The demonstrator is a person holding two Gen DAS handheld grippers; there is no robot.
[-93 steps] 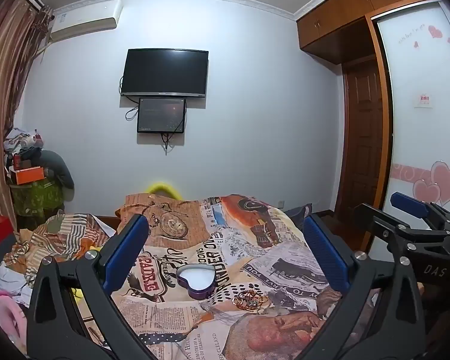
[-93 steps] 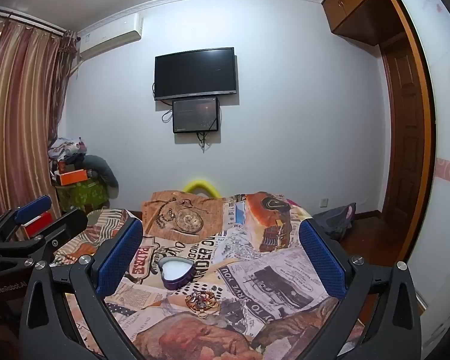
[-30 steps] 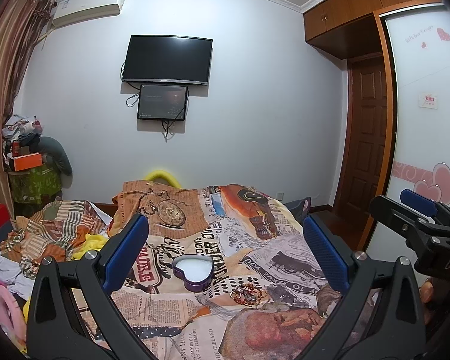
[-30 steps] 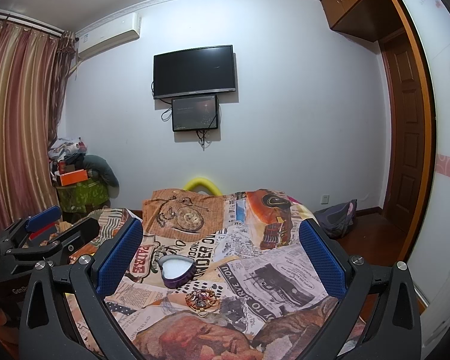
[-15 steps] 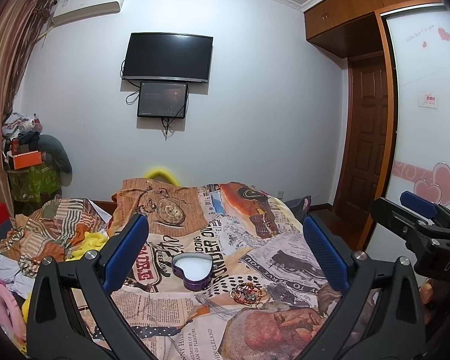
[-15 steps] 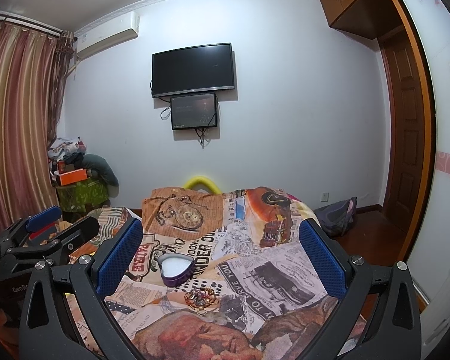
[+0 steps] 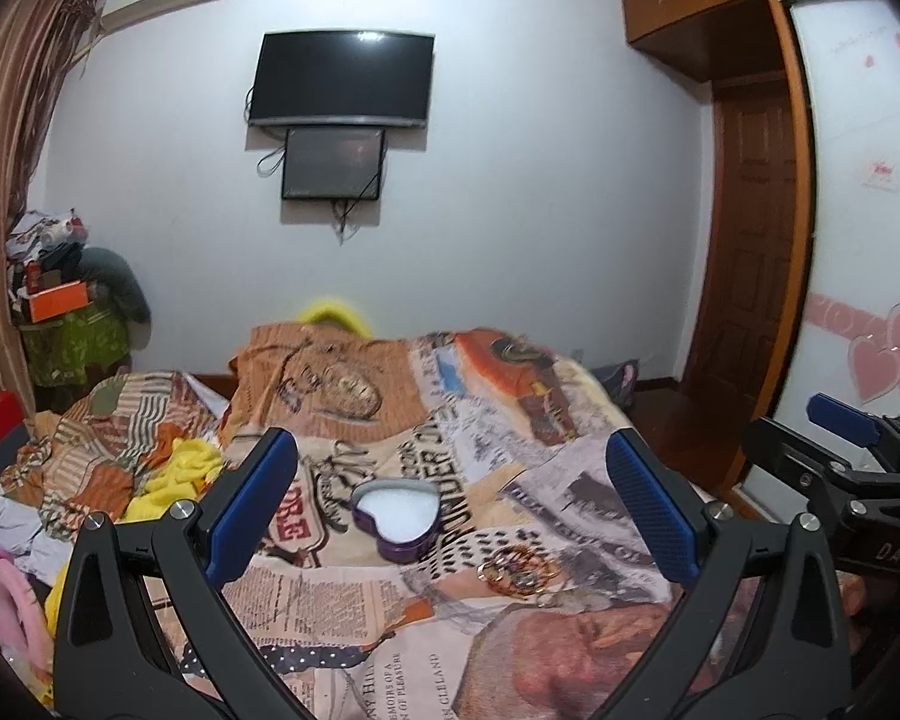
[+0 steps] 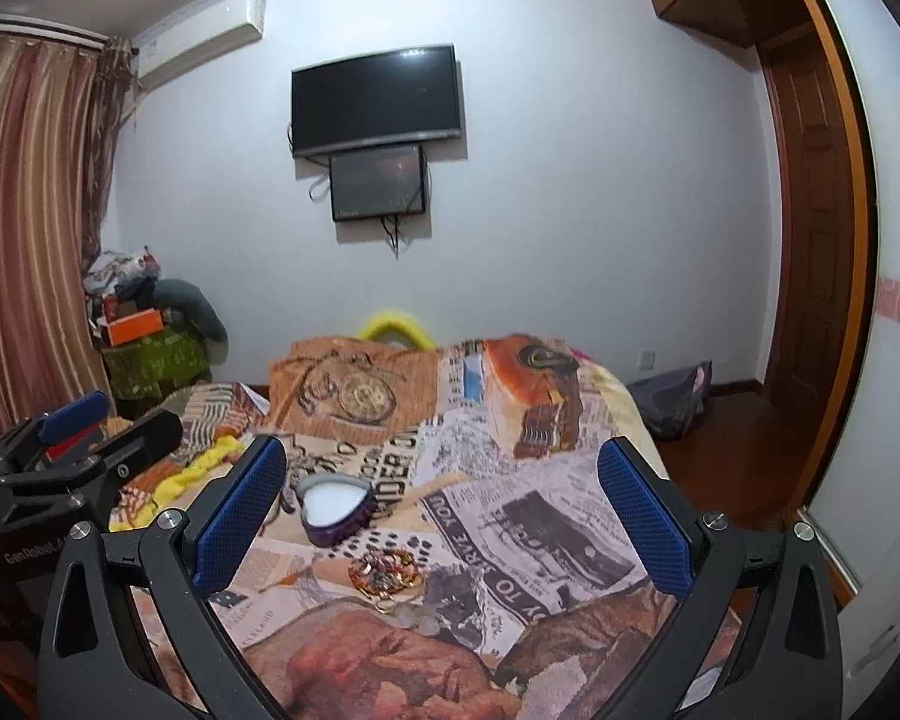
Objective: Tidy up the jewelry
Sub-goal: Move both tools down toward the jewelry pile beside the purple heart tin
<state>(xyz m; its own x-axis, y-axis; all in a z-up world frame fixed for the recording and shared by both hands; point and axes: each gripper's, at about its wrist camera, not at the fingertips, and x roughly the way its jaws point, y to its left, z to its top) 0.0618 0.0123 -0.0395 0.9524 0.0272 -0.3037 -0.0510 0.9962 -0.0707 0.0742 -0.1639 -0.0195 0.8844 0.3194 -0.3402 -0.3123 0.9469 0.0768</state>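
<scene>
A purple heart-shaped box (image 7: 397,516) with a white lining lies open on the bed; it also shows in the right wrist view (image 8: 334,510). A small heap of gold and red jewelry (image 7: 519,567) lies just in front of it to the right, seen too in the right wrist view (image 8: 384,577). My left gripper (image 7: 450,516) is open and empty, held above the bed short of the box. My right gripper (image 8: 441,516) is open and empty, to the right of the left one, above the jewelry heap.
The bed carries a newspaper-print blanket (image 7: 570,480). Crumpled clothes and a yellow cloth (image 7: 174,471) lie at its left side. A TV (image 7: 342,78) hangs on the far wall. A wooden door (image 7: 744,276) and wardrobe stand at the right.
Both grippers have moved slightly forward and lower toward the bed; the box and jewelry sit a little larger in view. Both stay open.
</scene>
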